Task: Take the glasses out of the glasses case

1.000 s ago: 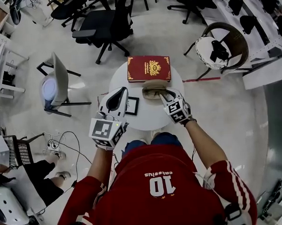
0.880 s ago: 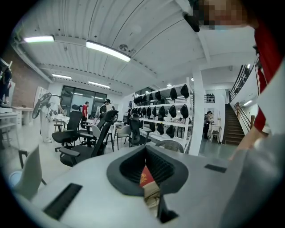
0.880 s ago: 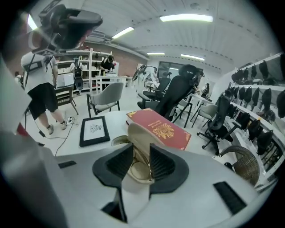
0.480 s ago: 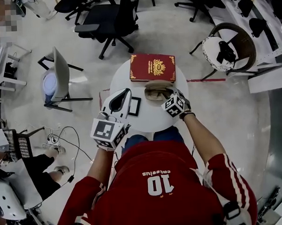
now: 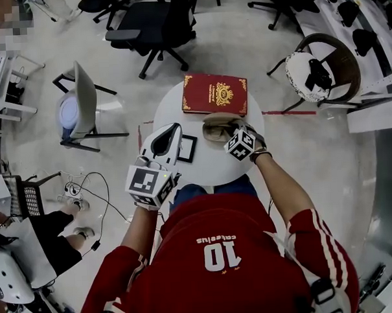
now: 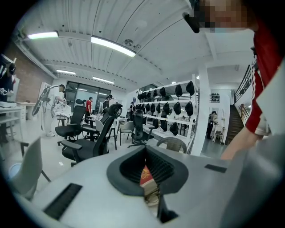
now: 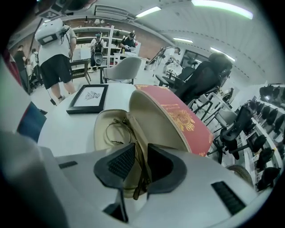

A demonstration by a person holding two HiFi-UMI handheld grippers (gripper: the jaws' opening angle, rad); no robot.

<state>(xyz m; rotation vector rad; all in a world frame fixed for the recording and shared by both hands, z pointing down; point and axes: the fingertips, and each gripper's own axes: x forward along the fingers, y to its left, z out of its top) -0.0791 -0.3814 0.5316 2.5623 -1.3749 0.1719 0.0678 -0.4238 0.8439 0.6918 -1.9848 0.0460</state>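
The left gripper (image 5: 172, 131) is hanging shut and empty over the tabletop's (image 5: 209, 166) near edge, apart from the work. The right gripper (image 7: 141, 153), the nearer one, is pointing down into the one open case (image 7: 156, 113), its jaws closing either side of the one pair of glasses (image 7: 121, 132) lying inside, not yet pinching. Their long axis is running straight ahead between the pads. Beyond are lying one frame (image 7: 89, 99) and one book (image 7: 187, 122)
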